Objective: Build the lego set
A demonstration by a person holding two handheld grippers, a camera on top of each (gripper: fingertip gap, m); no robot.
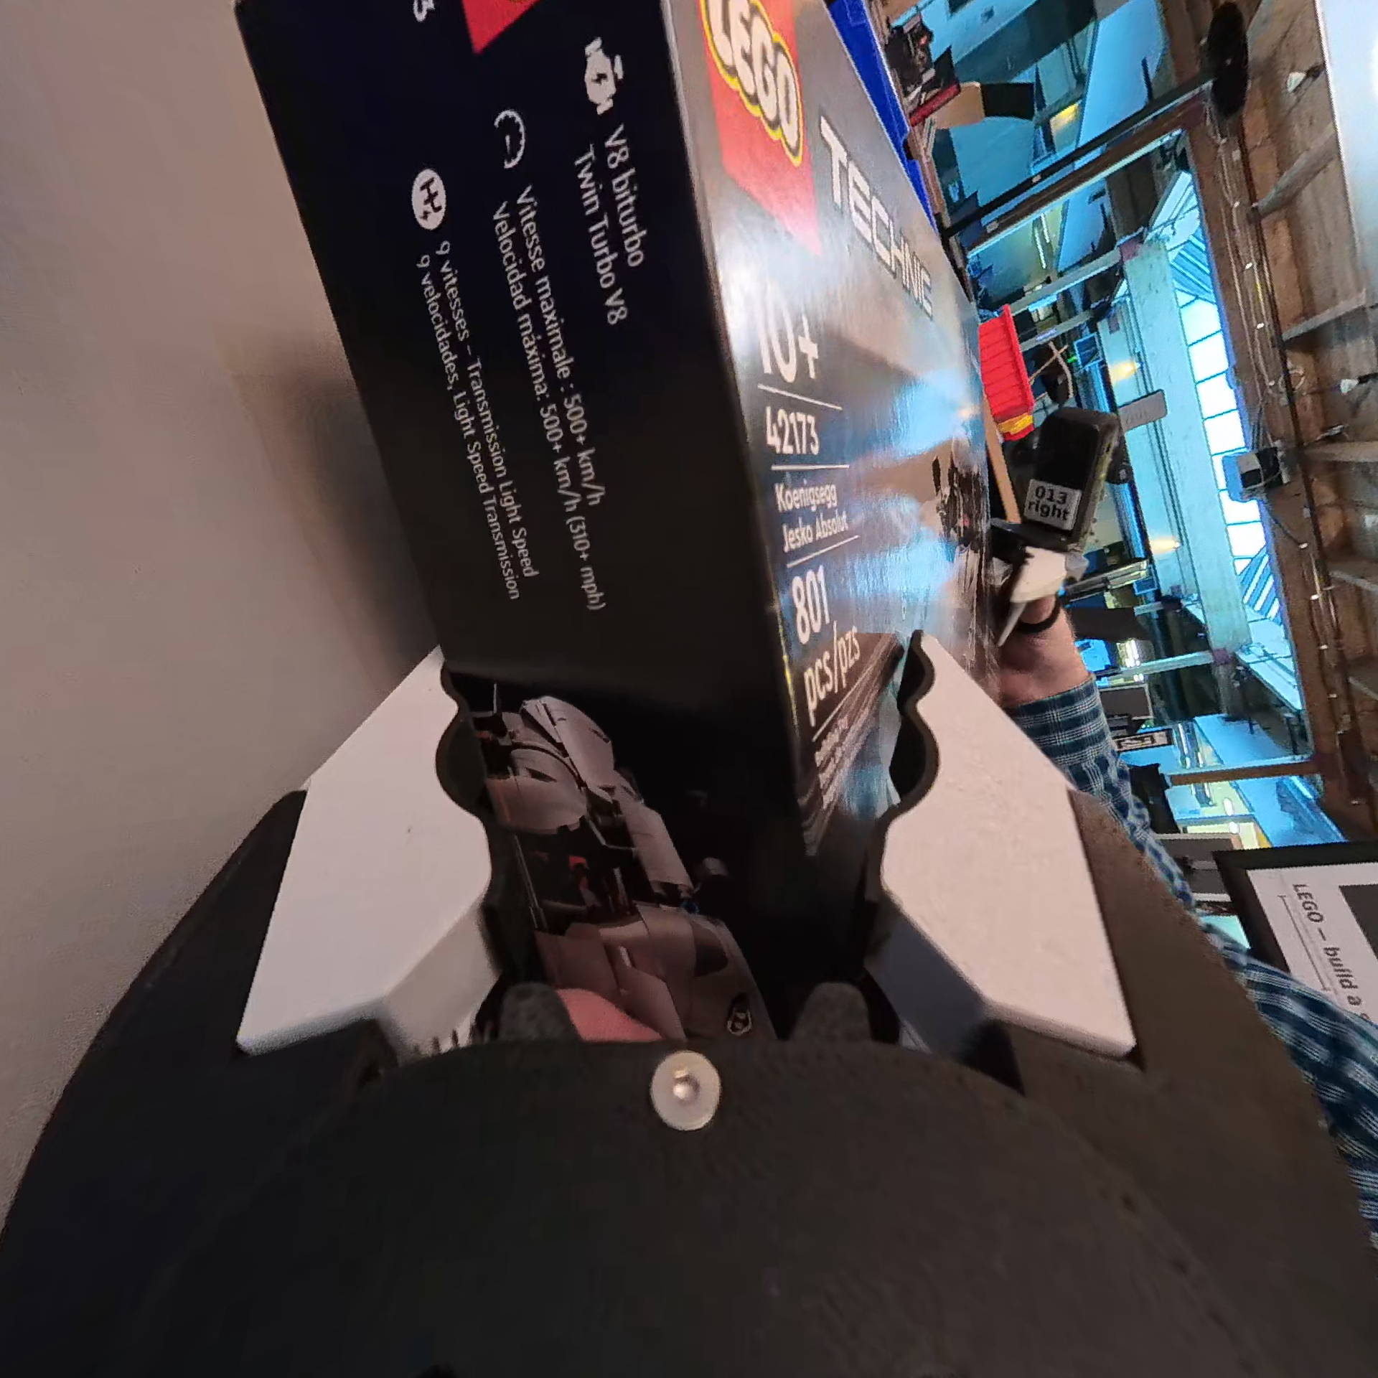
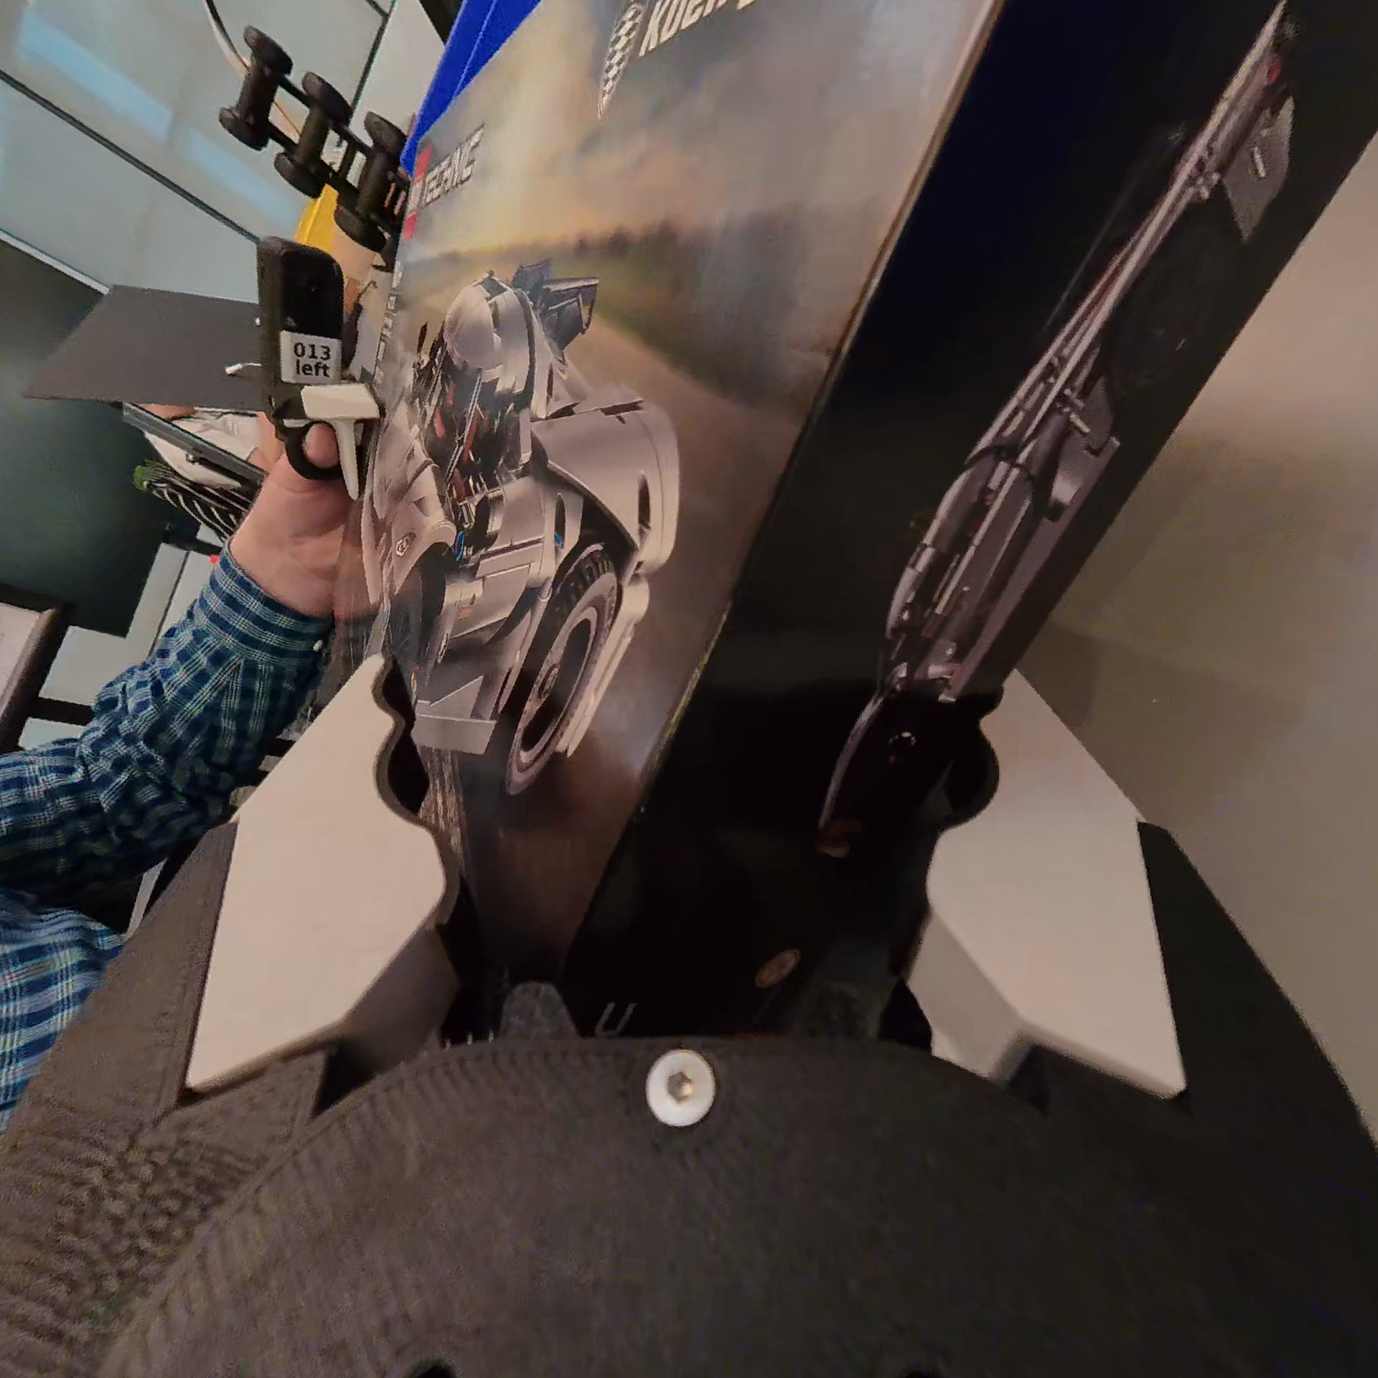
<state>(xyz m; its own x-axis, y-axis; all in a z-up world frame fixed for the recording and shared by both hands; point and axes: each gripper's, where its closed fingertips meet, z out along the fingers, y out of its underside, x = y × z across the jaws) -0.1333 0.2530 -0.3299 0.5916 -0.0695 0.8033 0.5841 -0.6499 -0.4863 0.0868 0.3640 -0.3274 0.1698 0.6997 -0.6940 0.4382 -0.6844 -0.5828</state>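
Observation:
The lego box [image 1: 522,298] is a large dark carton with a picture of a silver car on its front [image 2: 596,373]. It is held on edge between both grippers, next to a pale flat surface [image 1: 149,447]. My left gripper [image 1: 682,664] has its white fingers [image 1: 992,820] clamped across the thickness of one end of the box. My right gripper [image 2: 690,682] clamps the opposite end the same way, its fingers [image 2: 321,857] on either face. Each gripper also shows far off in the other's view, at the box's far end: the right [image 1: 1021,596] and the left [image 2: 350,440].
A person's hand and blue plaid sleeve [image 2: 149,746] hold the left gripper. A framed printed sheet [image 1: 1327,932] lies at the right. A red bin [image 1: 1003,373] and a blue bin [image 2: 462,89] stand behind the box. A black rack of rollers [image 2: 321,149] sits at top left.

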